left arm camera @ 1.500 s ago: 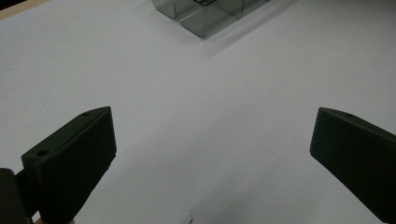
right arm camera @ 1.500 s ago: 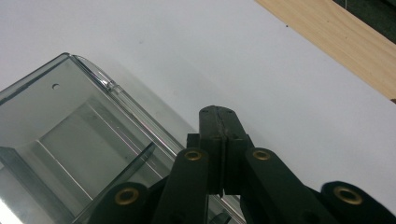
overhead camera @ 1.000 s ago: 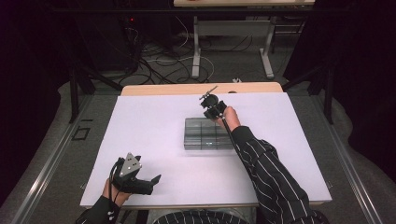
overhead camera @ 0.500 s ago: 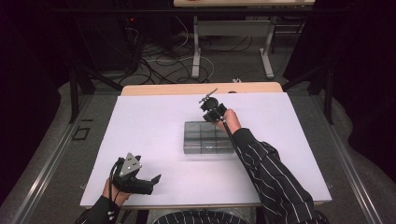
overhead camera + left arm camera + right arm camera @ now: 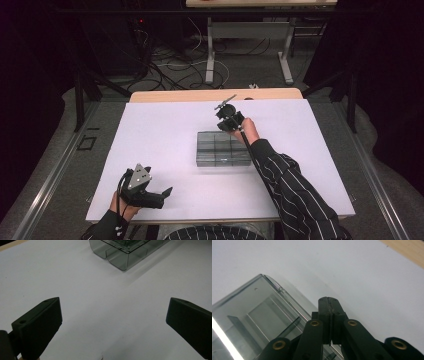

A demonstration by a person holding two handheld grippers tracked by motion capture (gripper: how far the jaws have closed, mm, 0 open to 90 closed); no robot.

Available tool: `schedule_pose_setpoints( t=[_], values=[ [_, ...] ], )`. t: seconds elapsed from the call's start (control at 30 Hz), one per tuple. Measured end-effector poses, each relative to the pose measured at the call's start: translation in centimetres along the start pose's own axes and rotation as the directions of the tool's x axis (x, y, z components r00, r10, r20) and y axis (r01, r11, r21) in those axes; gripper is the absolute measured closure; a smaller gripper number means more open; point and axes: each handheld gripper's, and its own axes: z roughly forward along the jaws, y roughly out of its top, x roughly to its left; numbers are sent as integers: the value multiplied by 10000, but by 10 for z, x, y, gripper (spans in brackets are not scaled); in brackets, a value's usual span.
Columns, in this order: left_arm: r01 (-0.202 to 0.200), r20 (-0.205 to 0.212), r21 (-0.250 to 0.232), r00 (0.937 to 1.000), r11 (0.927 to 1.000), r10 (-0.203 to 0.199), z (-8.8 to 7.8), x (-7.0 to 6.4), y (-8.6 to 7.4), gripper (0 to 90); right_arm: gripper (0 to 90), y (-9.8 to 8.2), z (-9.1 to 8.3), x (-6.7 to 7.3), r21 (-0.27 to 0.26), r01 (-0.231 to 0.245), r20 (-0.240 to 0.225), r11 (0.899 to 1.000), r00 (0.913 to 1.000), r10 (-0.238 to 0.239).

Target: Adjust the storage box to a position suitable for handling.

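The compartment box (image 5: 223, 149) lies mid-table (image 5: 160, 130). The right gripper (image 5: 226, 111) hovers just behind the box's far right corner. The left gripper (image 5: 159, 194) rests well before the box, to its left.

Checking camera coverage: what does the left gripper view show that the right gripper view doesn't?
Left gripper view: the left tongs open wide over bare white table cover, with the clear compartment box farther off, seen from its side walls.

Right gripper view: the right tongs shut with nothing between them, at the box's rim, its inner dividers, and a strip of wooden table edge.

Both: the same box on the white cover.
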Motion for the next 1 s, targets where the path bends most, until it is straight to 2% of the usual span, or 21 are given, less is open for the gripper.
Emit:
schedule_pose_setpoints(
  t=[0.07,0.1,0.13,0.17,0.2,0.27,0.3,0.37,0.4,0.43,0.47,0.5,0.53,0.57,0.63,0.67,0.7,0.77,0.8,0.87,1.0],
  values=[
    [-16,34,1,10000,10000,16,0,0,0,1,874,0,-12,1,384,-64,-154,9992,9999,70],
    [16,29,-38,10000,10000,-16,0,0,0,1,844,-3,-22,2,317,62,-279,9995,9996,-53],
    [20,49,-32,10000,10000,-20,0,-1,0,1,844,-3,-22,2,317,62,-279,9995,9996,-53],
    [22,43,-14,10000,10000,-22,0,-1,0,1,824,-6,-25,2,13,52,-466,10000,9989,-52],
    [17,39,-14,10000,10000,-17,0,-1,0,1,753,-11,-36,4,295,55,-566,9995,9984,-39],
    [41,19,7,10000,10000,-41,0,-1,0,1,712,-18,-46,5,307,211,-783,9993,9968,-186],
    [57,-14,-25,10000,10000,-57,1,-1,0,1,712,-18,-46,5,307,211,-783,9993,9968,-186],
    [68,-39,-55,10000,10000,-69,1,-1,0,1,629,-31,-60,7,244,176,-1135,9995,9934,-147],
    [33,-31,-46,10000,10000,-33,2,-1,1,1,629,-31,-60,7,244,176,-1135,9995,9934,-147],
    [56,-9,-11,10000,10000,-56,2,-1,1,1,588,-36,-62,7,-124,149,-1229,9998,9923,-164],
    [12,-8,17,10000,10000,-12,2,-1,1,1,512,-44,-71,9,149,192,-1328,9997,9910,-170],
    [11,2,11,10000,10000,-11,2,-1,1,1,512,-44,-71,9,149,192,-1328,9997,9910,-170],
    [7,-23,10,10000,10000,-7,2,-1,1,1,429,-51,-78,10,253,300,-1485,9992,9886,-259],
    [22,-25,21,10000,10000,-22,3,-1,1,1,429,-51,-78,10,253,300,-1485,9992,9886,-259],
    [20,-66,18,10000,10000,-20,3,-1,1,1,360,-59,-86,13,334,250,-1621,9991,9866,-192],
    [-7,-46,43,10000,10000,7,2,-2,1,1,337,-63,-91,14,344,148,-1769,9993,9842,-85],
    [9,-78,13,10000,10000,-9,2,-2,0,1,308,-68,-93,14,49,158,-1872,9999,9822,-146],
    [26,-74,16,10000,10000,-26,2,-2,0,1,229,-77,-101,18,-9,135,-1985,9999,9800,-134],
    [41,-67,16,10000,10000,-41,2,-1,0,1,229,-77,-101,18,-9,135,-1985,9999,9800,-134],
    [43,-73,0,10000,10000,-43,1,-1,0,1,188,-83,-108,18,-88,117,-2272,9999,9738,-134],
    [-10,-94,58,10000,10000,11,2,-2,1,1,151,-96,-115,18,-270,17,-2321,9996,9727,-79]
  ],
)
